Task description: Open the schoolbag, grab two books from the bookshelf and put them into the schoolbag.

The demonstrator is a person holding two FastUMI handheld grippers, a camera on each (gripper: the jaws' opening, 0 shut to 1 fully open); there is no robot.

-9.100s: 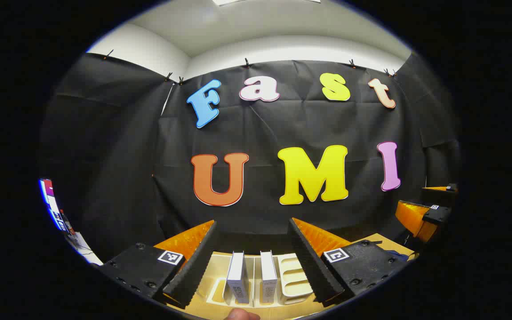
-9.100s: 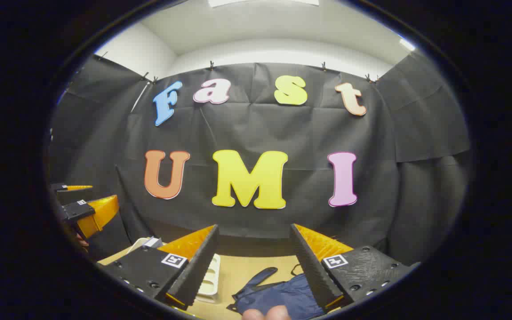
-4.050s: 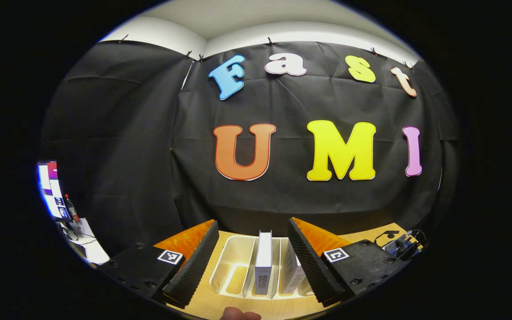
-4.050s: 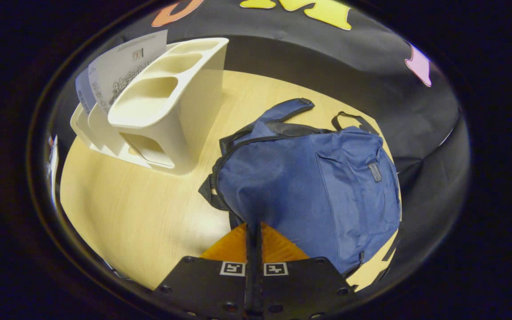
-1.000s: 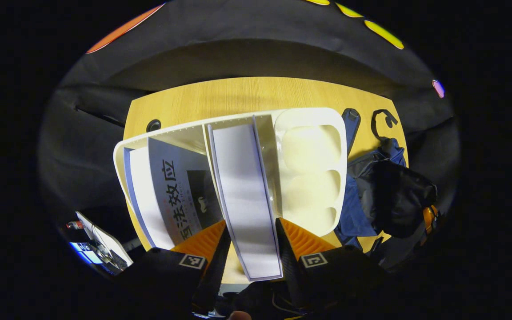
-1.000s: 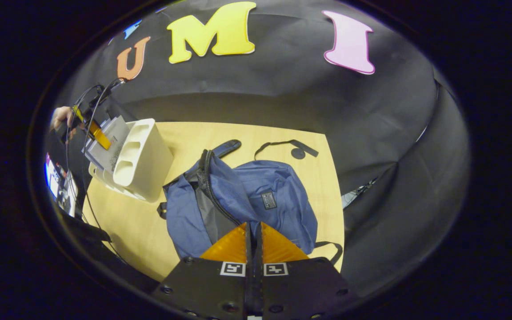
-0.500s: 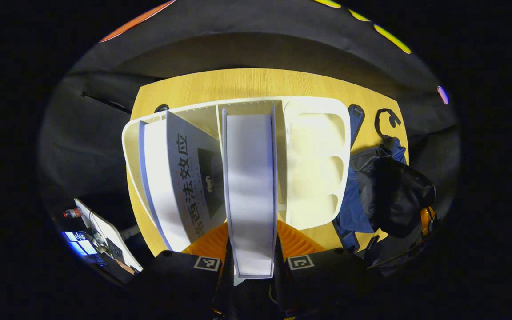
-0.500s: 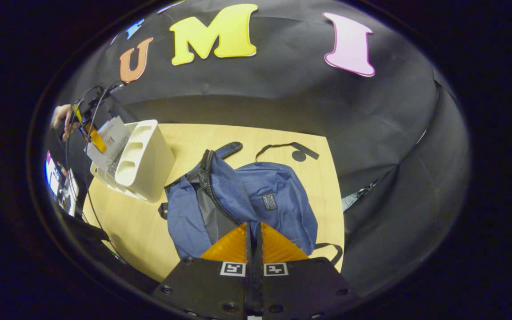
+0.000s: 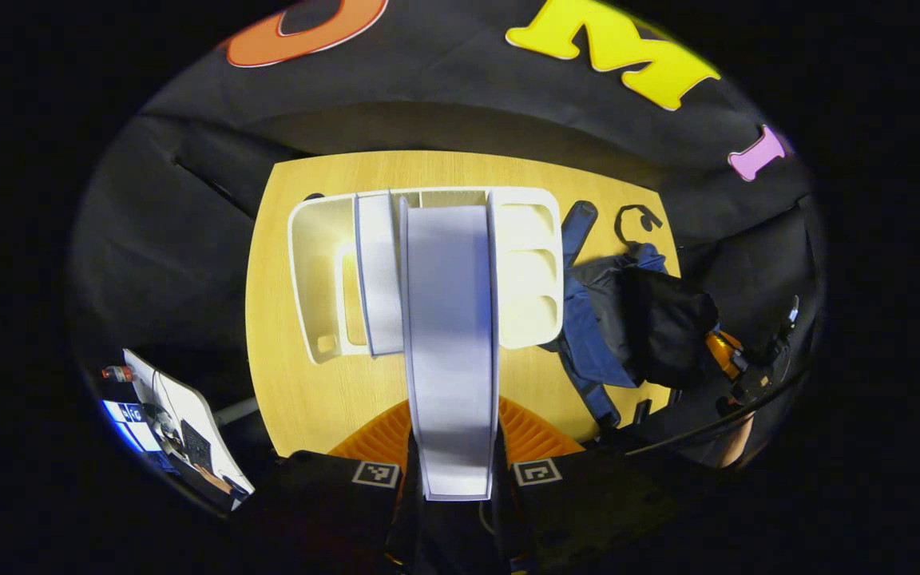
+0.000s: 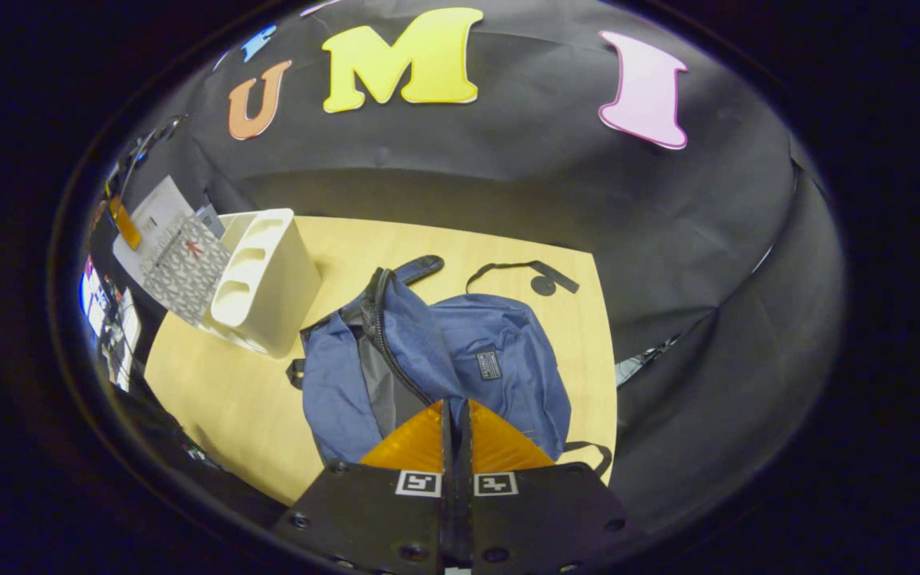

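The left gripper [image 9: 454,447] clamps a white-edged book [image 9: 450,335] between both fingers, above the cream bookshelf [image 9: 312,271] on the wooden table [image 9: 308,399]. A second book [image 9: 378,275] stands in the bookshelf. The opened blue schoolbag [image 9: 628,319] lies right of it.

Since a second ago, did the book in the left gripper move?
Yes. The book has risen up and out of the shelf, away from the table.

You have a wooden table [image 10: 212,399] ringed by black cloth walls [image 10: 508,160], with a lit screen [image 9: 128,415] and a bottle [image 9: 111,372] on a side desk at eight o'clock in your left gripper view.
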